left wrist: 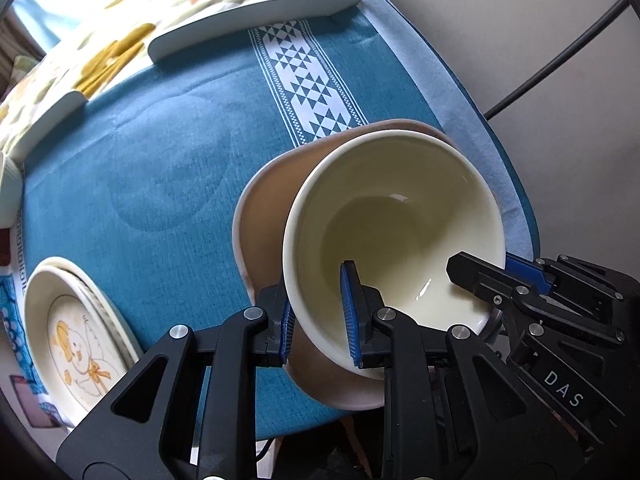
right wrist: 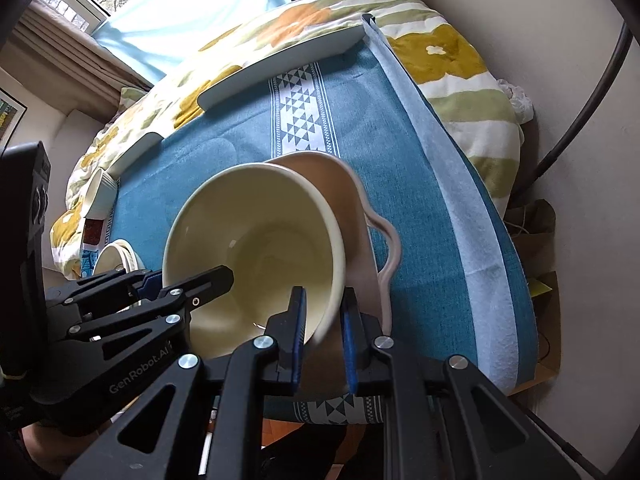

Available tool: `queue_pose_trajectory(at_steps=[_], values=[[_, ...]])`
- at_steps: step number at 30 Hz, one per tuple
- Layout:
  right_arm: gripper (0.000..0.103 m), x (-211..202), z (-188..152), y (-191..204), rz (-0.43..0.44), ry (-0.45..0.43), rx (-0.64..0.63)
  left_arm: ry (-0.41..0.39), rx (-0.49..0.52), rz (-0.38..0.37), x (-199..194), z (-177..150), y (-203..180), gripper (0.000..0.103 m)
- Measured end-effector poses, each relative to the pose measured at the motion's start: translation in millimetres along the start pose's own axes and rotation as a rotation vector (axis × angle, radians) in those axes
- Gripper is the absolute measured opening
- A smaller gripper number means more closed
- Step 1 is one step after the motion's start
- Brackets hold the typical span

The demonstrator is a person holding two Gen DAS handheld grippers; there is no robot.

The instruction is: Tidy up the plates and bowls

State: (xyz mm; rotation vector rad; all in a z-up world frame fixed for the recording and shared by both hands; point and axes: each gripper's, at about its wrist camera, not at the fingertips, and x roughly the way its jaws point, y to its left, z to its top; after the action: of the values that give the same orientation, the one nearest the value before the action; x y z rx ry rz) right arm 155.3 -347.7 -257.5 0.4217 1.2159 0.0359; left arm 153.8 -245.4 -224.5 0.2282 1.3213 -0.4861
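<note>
A cream bowl (left wrist: 396, 216) is tilted over a pink wavy-rimmed plate (left wrist: 272, 196) on the blue tablecloth. My left gripper (left wrist: 318, 320) is shut on the bowl's near-left rim, one finger inside and one outside. My right gripper (right wrist: 322, 332) is shut on the bowl's (right wrist: 256, 240) right rim, one pad inside, one between bowl and pink plate (right wrist: 344, 196). Each gripper shows in the other's view, the right gripper (left wrist: 500, 276) at the bowl's right edge, the left gripper (right wrist: 188, 284) at its left edge.
A stack of cream plates with a duck picture (left wrist: 76, 336) sits at the table's left edge. Two white trays (left wrist: 256, 20) lie at the far side against a flowered quilt (right wrist: 440, 48). A ribbed white cup (right wrist: 100, 192) stands far left. The table's right edge (right wrist: 460, 184) drops off.
</note>
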Motion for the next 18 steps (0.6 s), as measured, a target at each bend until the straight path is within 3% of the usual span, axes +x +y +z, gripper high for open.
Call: queue_pose_trajectory(at_steps=[18], values=[[0.015, 8.8, -2.8, 2.5, -0.049, 0.01, 0.018, 0.025, 0.13, 0.078, 17.6, 0.6, -7.2, 0.018]])
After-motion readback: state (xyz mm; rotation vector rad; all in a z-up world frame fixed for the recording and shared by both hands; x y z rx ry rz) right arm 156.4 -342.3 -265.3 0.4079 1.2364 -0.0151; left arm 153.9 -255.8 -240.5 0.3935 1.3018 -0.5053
